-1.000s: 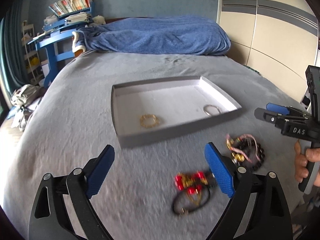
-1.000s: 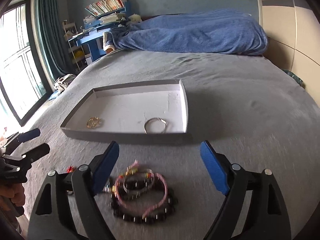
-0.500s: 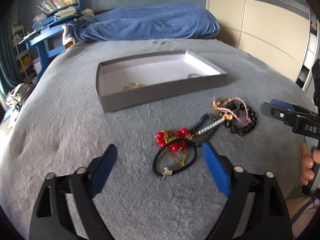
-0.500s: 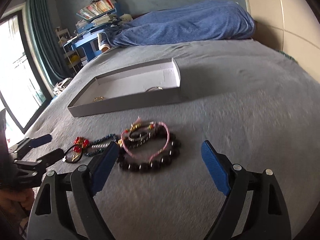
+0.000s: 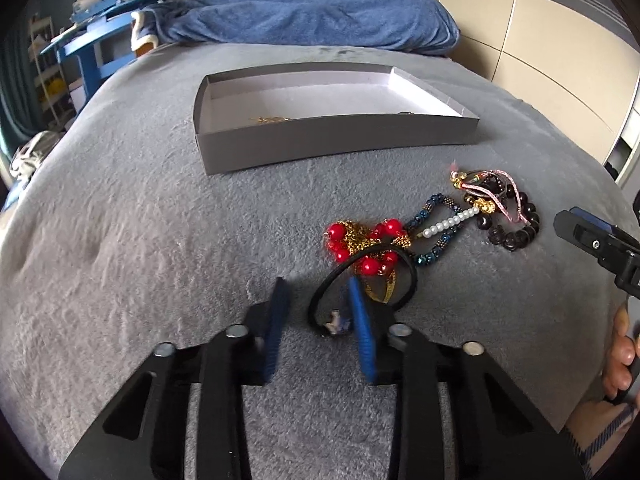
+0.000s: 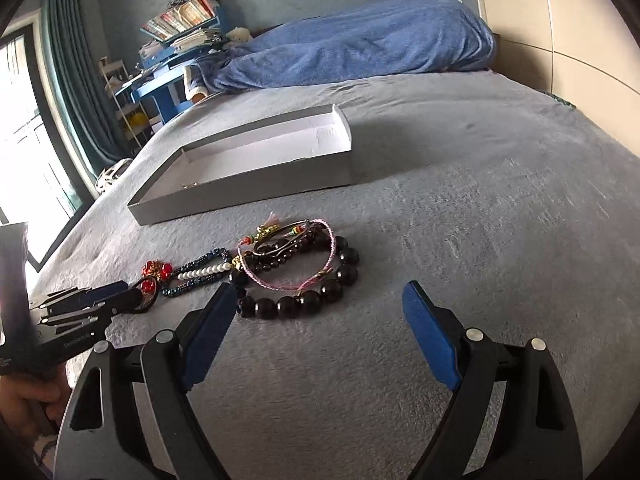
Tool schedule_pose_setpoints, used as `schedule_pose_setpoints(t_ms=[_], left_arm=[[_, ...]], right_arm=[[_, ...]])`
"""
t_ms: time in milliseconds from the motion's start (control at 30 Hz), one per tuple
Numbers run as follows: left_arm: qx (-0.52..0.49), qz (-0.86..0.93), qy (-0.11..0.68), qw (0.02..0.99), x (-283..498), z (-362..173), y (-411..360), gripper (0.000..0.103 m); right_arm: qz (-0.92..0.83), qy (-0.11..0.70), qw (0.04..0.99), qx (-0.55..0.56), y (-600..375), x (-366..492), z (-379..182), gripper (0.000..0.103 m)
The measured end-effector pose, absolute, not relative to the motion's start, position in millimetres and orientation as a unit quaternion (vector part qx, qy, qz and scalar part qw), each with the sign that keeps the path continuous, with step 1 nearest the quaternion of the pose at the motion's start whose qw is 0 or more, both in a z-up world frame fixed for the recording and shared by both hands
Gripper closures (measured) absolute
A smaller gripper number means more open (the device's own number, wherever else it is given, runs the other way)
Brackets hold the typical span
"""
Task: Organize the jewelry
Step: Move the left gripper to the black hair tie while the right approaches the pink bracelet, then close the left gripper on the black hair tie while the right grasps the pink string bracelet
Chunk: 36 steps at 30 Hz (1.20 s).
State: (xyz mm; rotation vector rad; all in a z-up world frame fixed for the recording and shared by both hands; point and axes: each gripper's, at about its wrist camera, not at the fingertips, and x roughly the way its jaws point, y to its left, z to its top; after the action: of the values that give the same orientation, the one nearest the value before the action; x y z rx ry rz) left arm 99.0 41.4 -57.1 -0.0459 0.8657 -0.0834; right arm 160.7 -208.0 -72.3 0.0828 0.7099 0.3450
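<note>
A pile of jewelry lies on the grey bed cover: a black cord bracelet (image 5: 404, 268), a red and gold bead piece (image 5: 360, 240), a blue and pearl strand (image 5: 444, 224) and a dark bead bracelet (image 6: 320, 292) with a pink cord (image 6: 288, 280). My left gripper (image 5: 316, 312) is low at the black cord, jaws partly closed, its right finger (image 5: 360, 328) inside the loop. My right gripper (image 6: 316, 332) is open just in front of the dark bead bracelet. The grey tray (image 5: 340, 144) behind holds a gold piece (image 5: 270, 120).
A blue blanket (image 5: 312, 12) lies at the head of the bed. A blue desk with books (image 6: 168, 60) stands at the left, a window and curtain (image 6: 68, 80) beyond. Wardrobe doors (image 5: 560, 60) are on the right.
Both grippers dropped lower and came closer to the jewelry pile. My left gripper's jaws narrowed around the near edge of the black cord bracelet. My right gripper stayed open.
</note>
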Motion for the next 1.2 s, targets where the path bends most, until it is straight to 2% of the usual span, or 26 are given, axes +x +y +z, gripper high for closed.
schedule_pose_setpoints(t_ms=[33, 133, 267, 333, 433, 767, 1000, 1200], left_arm=[[-0.026, -0.042, 0.417, 0.908, 97.9, -56.5, 42.2, 0.086], [-0.039, -0.046, 0.412, 0.909, 95.7, -55.7, 45.5, 0.089], [-0.055, -0.047, 0.408, 0.91, 94.3, -56.4, 50.2, 0.089], [-0.065, -0.046, 0.409, 0.909, 94.0, -57.7, 54.2, 0.089], [-0.069, -0.046, 0.411, 0.908, 93.9, -58.4, 55.0, 0.088], [-0.071, -0.047, 0.413, 0.907, 95.7, -58.9, 54.7, 0.088], [-0.078, -0.05, 0.412, 0.906, 96.7, -59.1, 57.5, 0.088], [-0.08, -0.051, 0.412, 0.906, 96.3, -59.8, 58.1, 0.088]], right_arm=[[0.169, 0.345, 0.922, 0.039, -207.1, 161.9, -71.1, 0.019], [0.171, 0.343, 0.923, 0.035, -205.7, 160.8, -70.3, 0.019], [0.184, 0.348, 0.919, 0.028, -201.4, 163.5, -71.3, 0.021], [0.2, 0.35, 0.915, 0.016, -195.5, 164.6, -70.6, 0.03], [0.216, 0.349, 0.912, -0.002, -185.9, 167.0, -69.3, 0.035], [0.219, 0.366, 0.904, -0.009, -167.6, 199.7, -62.6, 0.04], [0.24, 0.38, 0.892, -0.054, -143.4, 198.2, -73.4, 0.06], [0.247, 0.39, 0.885, -0.055, -139.5, 201.7, -80.5, 0.088]])
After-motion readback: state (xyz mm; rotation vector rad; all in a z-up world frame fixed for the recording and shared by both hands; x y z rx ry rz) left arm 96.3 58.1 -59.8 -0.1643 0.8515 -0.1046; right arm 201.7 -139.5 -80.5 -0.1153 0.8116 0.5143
